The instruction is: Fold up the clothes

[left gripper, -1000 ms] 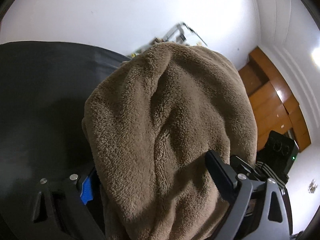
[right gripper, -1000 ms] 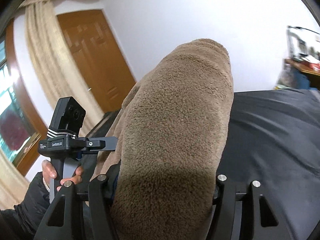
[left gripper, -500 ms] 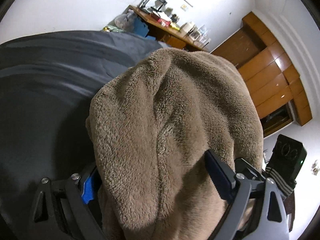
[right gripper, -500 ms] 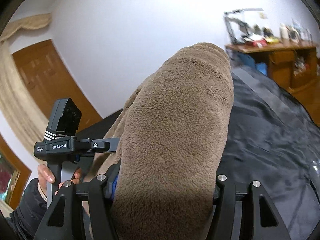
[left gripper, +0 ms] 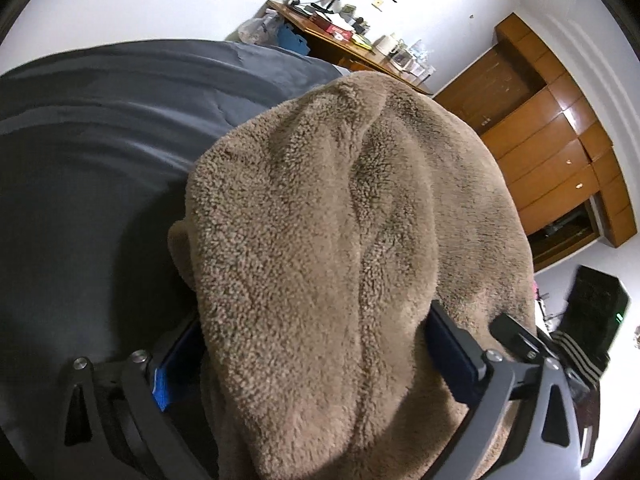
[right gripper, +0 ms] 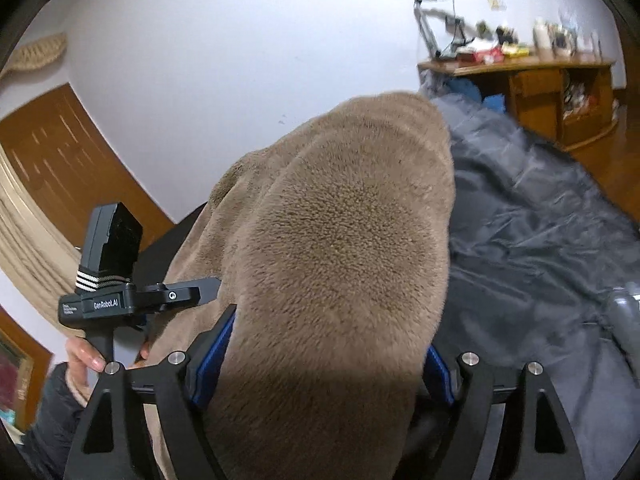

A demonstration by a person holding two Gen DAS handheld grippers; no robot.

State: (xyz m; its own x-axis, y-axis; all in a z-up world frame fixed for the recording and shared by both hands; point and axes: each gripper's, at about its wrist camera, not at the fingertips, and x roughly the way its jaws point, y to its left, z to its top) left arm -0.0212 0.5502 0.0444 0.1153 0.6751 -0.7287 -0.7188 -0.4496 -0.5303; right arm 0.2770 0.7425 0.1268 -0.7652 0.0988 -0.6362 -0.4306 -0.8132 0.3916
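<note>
Dark grey bedspread (left gripper: 100, 128), cluttered wooden desk (right gripper: 520, 68), wooden wardrobe (left gripper: 552, 136).

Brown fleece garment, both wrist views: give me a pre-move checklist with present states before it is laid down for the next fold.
1. Left tool gripping the brown fleece garment: ok, fabric is bunched between both blue-padded fingers.
2. Right tool gripping the same garment: ok, fleece fills the gap between its fingers.
3. Garment lifted off the dark grey bedspread: cannot tell, the lower hem is hidden.
4. Landing area on the bedspread: ok, the visible part bears only wrinkles.
5. Tools apart from each other: ok, the left tool sits off to the side in the right wrist view.
6. Garment hanging flat: not ok, it is bunched in ridges.
</note>
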